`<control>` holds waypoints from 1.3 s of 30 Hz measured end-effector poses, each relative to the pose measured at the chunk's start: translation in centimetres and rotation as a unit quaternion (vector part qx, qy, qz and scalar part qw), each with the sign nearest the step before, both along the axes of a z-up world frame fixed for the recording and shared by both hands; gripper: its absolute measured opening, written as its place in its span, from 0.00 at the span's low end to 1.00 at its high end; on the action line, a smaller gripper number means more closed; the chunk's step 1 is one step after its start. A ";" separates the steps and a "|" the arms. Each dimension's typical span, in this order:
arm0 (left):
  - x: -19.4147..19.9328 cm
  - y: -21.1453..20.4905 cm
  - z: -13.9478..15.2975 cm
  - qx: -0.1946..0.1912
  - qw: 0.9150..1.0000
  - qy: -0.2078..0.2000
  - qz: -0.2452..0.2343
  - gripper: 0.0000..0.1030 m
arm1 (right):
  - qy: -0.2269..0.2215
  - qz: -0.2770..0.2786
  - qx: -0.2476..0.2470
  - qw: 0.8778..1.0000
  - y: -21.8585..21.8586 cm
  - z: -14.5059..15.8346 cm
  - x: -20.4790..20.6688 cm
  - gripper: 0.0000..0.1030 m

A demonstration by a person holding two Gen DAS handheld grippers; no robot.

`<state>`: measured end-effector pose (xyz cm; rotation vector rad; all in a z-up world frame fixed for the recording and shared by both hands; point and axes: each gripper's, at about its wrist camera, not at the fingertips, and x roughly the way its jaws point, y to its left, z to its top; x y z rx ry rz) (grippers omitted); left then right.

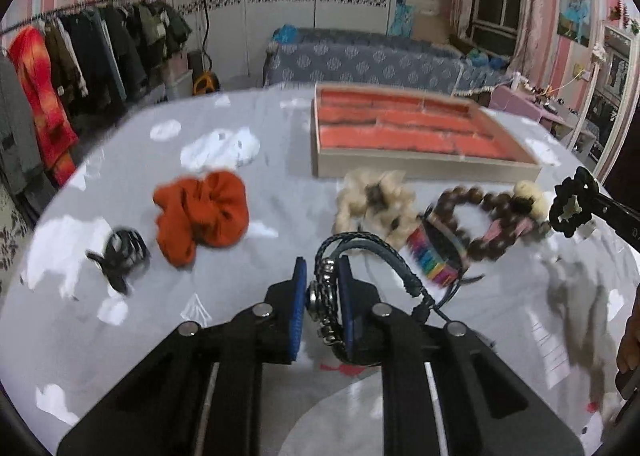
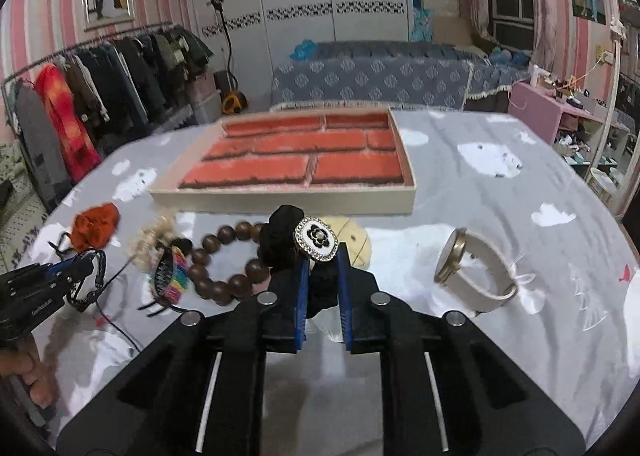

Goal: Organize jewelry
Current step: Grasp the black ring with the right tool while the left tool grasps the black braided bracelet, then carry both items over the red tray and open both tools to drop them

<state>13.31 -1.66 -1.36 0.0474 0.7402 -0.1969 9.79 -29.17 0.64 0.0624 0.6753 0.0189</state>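
My left gripper [image 1: 322, 268] is shut on a dark blue braided bracelet [image 1: 394, 252] with metal charms, held just above the grey cloth. Its loop hangs out to the right of the fingers. My right gripper [image 2: 323, 256] is shut on a black hair tie [image 2: 280, 236] that carries an oval black-and-white flower ornament [image 2: 316, 238]. The wooden tray [image 2: 280, 200] with several orange-lined compartments lies straight ahead with nothing in it. In the left wrist view the tray [image 1: 420, 168] sits ahead and to the right, and the black hair tie [image 1: 572, 204] shows at the far right.
On the cloth lie an orange scrunchie [image 1: 204, 212], a black claw clip [image 1: 120, 256], a cream fluffy scrunchie [image 1: 376, 200], a wooden bead bracelet [image 2: 224, 268] and a rainbow woven bracelet [image 2: 176, 272]. A white-strapped watch [image 2: 476, 268] stands at the right. A bed and a clothes rack stand beyond the table.
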 end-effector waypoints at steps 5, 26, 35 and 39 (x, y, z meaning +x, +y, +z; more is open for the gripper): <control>0.4 -0.6 2.6 0.002 0.999 -0.031 -0.004 0.16 | -0.022 -0.001 0.006 1.000 -0.7 2.0 -0.8 0.13; 10.1 -4.2 11.3 -0.025 0.992 -0.121 -0.006 0.16 | -0.086 -0.008 0.004 0.996 -2.9 8.5 7.5 0.13; 16.6 -6.4 5.2 -0.057 0.997 -0.049 -0.002 0.16 | -0.034 -0.020 0.040 0.998 -4.5 3.8 13.8 0.13; 17.6 -7.2 2.5 -0.053 0.998 -0.039 0.002 0.16 | -0.001 -0.024 0.052 0.998 -5.3 0.4 15.7 0.13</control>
